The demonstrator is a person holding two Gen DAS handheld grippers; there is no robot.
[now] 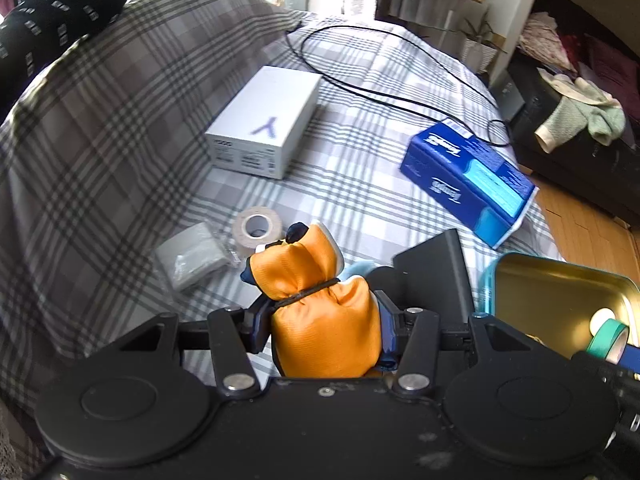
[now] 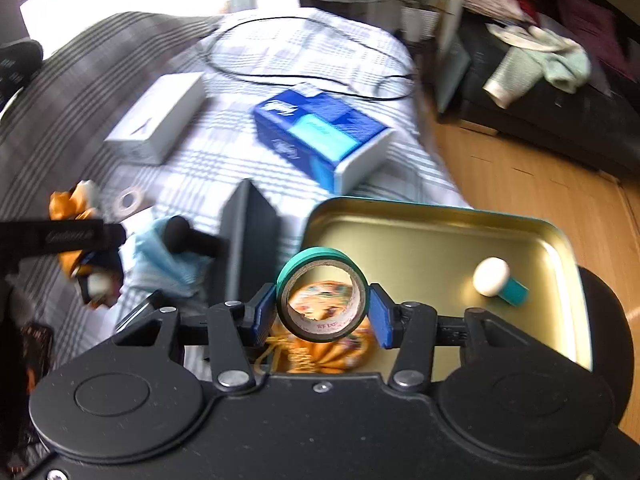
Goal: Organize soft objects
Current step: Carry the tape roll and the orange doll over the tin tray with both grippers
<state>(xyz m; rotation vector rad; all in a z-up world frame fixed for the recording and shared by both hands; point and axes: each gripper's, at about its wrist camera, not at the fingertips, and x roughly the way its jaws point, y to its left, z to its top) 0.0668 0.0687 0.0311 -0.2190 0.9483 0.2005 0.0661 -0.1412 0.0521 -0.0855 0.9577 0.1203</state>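
Note:
My left gripper (image 1: 324,326) is shut on an orange satin pouch (image 1: 320,320) tied with a black band, held above the plaid bed; the pouch also shows at the left of the right wrist view (image 2: 72,204). My right gripper (image 2: 322,310) is shut on a teal tape roll (image 2: 322,294), held over the near left part of an open gold tin (image 2: 440,232). In the tin lie a white-capped teal piece (image 2: 496,278) and an orange patterned soft item (image 2: 328,344) under the roll. The tin (image 1: 560,284) and tape roll (image 1: 610,340) show at the right of the left wrist view.
On the plaid bed cover (image 1: 360,200) lie a white box (image 1: 266,124), a blue tissue box (image 1: 468,176), a beige tape roll (image 1: 258,230), a clear-wrapped grey pack (image 1: 192,258), a black slab (image 1: 440,268), a light-blue cloth (image 2: 168,256) and a black cable (image 1: 380,92). Wooden floor (image 2: 540,192) lies right.

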